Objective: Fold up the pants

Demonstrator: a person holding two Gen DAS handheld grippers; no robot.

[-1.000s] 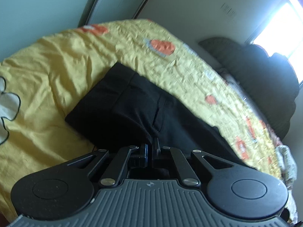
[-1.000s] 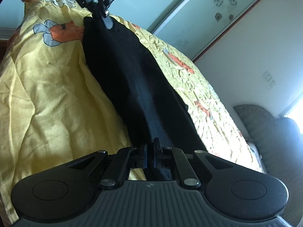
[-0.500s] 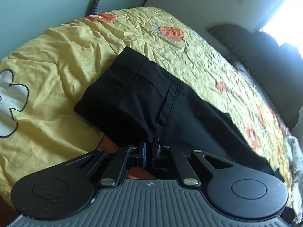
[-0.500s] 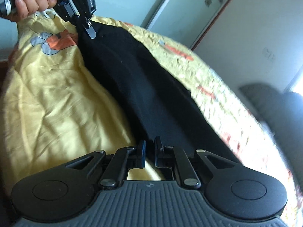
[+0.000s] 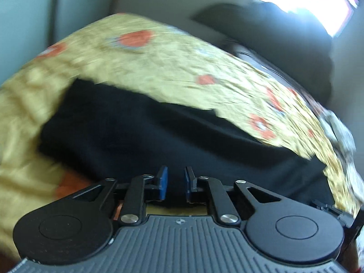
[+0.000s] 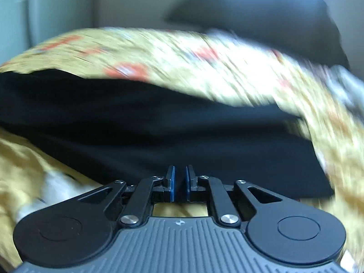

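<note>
Black pants (image 5: 163, 132) lie flat across yellow flowered bedspread (image 5: 159, 63) on bed, filling middle of both blurred views. Left gripper (image 5: 174, 183) at near edge of pants, blue pads apart, nothing between. Right gripper (image 6: 179, 183) likewise at near edge, narrow gap between pads, holding nothing. Dark headboard (image 5: 273, 45) far right

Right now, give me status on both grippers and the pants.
Left gripper open, empty. Right gripper slightly open, empty. Black pants flat on yellow bedspread. Nothing in the way.
</note>
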